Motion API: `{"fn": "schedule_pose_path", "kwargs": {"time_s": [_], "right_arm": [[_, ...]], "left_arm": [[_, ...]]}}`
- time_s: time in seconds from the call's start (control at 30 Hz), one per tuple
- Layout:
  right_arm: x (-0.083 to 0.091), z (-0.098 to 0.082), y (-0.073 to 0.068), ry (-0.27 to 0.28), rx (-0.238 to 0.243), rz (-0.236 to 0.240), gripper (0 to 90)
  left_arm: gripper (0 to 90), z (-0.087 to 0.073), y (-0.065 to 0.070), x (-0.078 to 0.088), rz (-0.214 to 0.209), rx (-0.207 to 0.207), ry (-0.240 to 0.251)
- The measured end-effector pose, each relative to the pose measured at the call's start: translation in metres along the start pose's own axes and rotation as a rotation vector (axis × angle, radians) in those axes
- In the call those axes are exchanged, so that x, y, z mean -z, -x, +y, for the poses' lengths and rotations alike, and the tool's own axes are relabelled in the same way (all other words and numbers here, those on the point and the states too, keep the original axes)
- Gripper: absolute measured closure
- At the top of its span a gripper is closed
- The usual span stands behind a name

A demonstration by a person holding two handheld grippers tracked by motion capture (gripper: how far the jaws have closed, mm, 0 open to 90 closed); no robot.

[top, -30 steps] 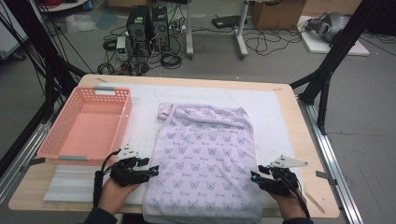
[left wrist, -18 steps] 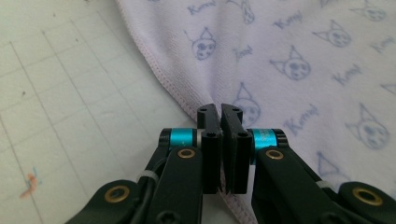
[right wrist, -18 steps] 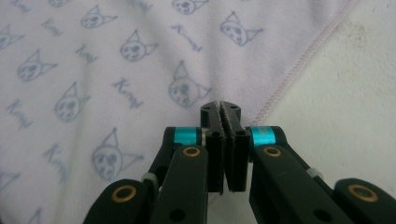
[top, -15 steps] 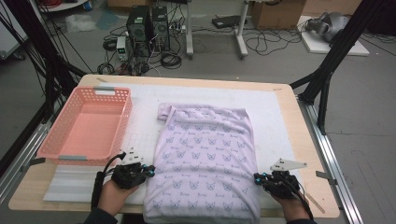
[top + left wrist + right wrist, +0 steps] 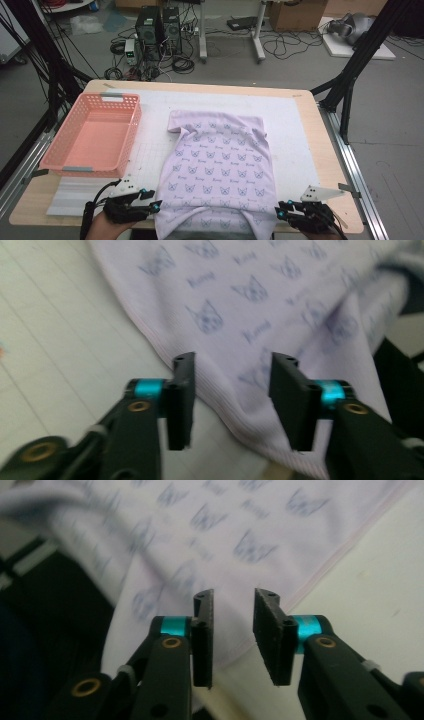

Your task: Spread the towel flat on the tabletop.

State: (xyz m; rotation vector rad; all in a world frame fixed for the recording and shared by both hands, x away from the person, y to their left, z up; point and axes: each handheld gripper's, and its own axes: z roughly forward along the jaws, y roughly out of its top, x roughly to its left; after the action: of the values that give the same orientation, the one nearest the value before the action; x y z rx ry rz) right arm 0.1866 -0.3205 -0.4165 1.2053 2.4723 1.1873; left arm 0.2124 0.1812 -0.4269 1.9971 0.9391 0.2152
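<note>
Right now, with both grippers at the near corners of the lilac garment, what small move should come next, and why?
Probably draw both grippers back from the hem. The left gripper and right gripper have just been opening; their jaws stand apart with nothing pinched. The lilac garment lies flat on the white mat, its near edge over the table edge, beside the pink basket.

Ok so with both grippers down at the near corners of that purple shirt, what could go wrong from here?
1. The garment's near hem hangs over the table edge; since both jaws have just been opening and nothing is pinched, it might slide off.
2. The left gripper straddles only the hem edge, so a re-grip could miss or catch one layer.
3. The right gripper sits near the corner; uneven grips may skew the fold.
</note>
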Motion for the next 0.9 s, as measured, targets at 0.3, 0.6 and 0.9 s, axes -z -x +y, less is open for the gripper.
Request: {"fn": "schedule_pose_path", "kwargs": {"time_s": [0.3, 0.6, 0.9], "right_arm": [[-0.050, 0.035, 0.028, 0.074, -0.025, -0.227, 57.9], [-0.070, 0.040, 0.038, 0.009, -0.013, -0.189, 86.6], [-0.065, 0.038, 0.037, 0.009, 0.005, -0.172, 88.2]], "left_arm": [[46.5, 0.039, -0.025, -0.056, 0.107, 0.073, 0.033], [76.8, 0.039, -0.024, -0.080, 0.181, -0.010, -0.016], [85.9, 0.035, -0.020, -0.071, 0.128, 0.012, -0.015]]}}
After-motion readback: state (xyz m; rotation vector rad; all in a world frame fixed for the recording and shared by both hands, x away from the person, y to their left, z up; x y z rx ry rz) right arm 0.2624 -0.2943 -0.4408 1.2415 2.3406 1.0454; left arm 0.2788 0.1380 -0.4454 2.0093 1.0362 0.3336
